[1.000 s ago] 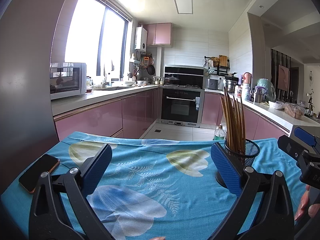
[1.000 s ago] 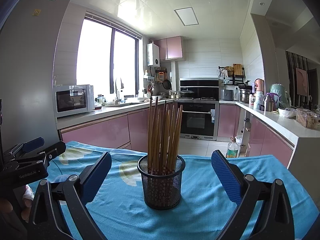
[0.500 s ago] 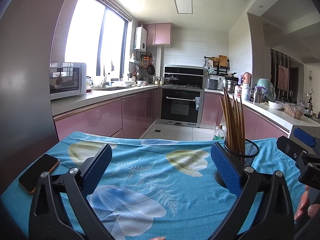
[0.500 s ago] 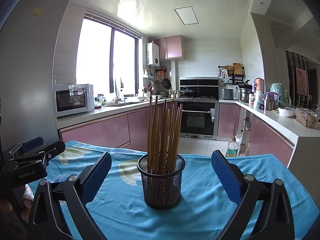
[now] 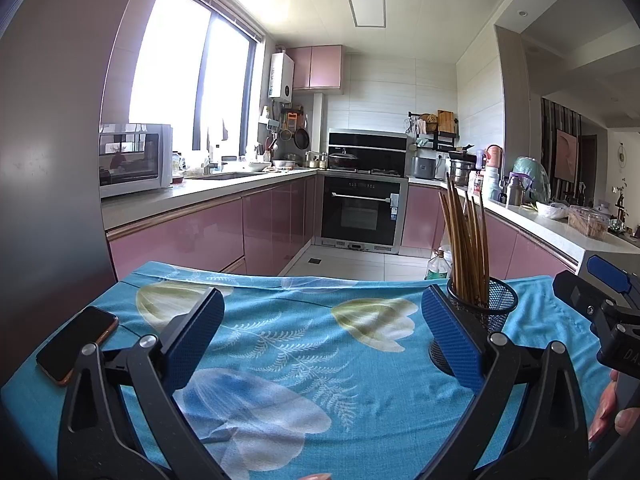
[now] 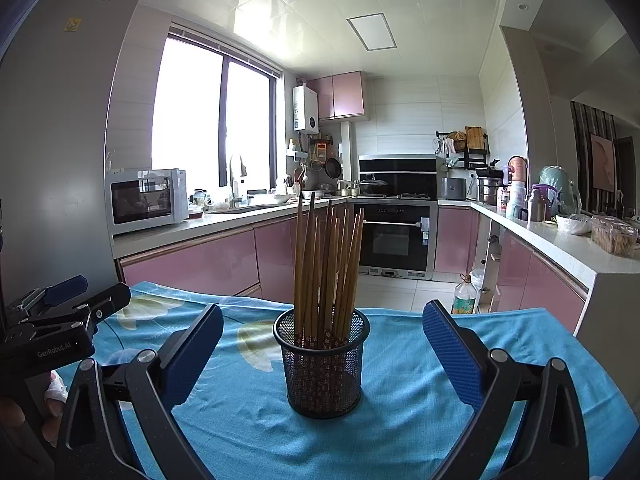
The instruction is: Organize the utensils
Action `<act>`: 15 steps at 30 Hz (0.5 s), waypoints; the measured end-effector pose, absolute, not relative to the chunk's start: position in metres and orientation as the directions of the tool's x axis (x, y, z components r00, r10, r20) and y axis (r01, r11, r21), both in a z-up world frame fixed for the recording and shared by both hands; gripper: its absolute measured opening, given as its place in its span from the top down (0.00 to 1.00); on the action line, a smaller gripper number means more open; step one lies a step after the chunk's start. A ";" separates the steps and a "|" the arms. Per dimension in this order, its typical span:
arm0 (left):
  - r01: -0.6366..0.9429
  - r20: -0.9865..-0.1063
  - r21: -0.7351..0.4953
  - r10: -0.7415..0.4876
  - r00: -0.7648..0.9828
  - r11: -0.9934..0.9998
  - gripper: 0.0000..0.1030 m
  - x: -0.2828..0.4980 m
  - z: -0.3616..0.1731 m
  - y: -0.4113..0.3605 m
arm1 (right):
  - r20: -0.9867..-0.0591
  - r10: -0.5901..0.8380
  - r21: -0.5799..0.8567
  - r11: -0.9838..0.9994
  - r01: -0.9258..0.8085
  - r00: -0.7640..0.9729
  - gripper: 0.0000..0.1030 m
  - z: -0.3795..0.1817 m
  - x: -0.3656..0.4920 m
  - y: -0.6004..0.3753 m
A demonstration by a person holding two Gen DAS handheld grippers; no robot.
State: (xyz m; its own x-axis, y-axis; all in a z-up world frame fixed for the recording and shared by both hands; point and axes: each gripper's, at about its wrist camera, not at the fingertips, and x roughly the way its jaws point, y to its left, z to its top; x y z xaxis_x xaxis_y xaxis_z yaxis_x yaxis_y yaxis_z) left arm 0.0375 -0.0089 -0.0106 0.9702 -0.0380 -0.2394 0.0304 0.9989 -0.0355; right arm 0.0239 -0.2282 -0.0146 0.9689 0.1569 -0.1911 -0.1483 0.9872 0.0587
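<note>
A black mesh cup (image 6: 322, 364) stands upright on the blue flowered tablecloth (image 6: 404, 400), holding several brown chopsticks (image 6: 326, 264). My right gripper (image 6: 320, 350) is open and empty, its blue pads on either side of the cup, a little short of it. In the left wrist view the cup (image 5: 486, 316) stands at the right, partly behind the right pad. My left gripper (image 5: 322, 334) is open and empty over the cloth. Each gripper shows at the edge of the other's view.
A black phone (image 5: 78, 342) lies on the table's left edge. Beyond the table's far edge is a kitchen with pink cabinets, an oven (image 6: 396, 236) and a microwave (image 6: 146, 200). A counter (image 6: 560, 240) with jars runs along the right.
</note>
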 end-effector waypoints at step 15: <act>0.031 -0.241 -0.037 -0.039 0.970 0.999 0.05 0.038 -0.011 -0.009 | -0.190 0.157 0.060 0.987 -0.148 0.969 0.06 -0.015 0.023 -0.229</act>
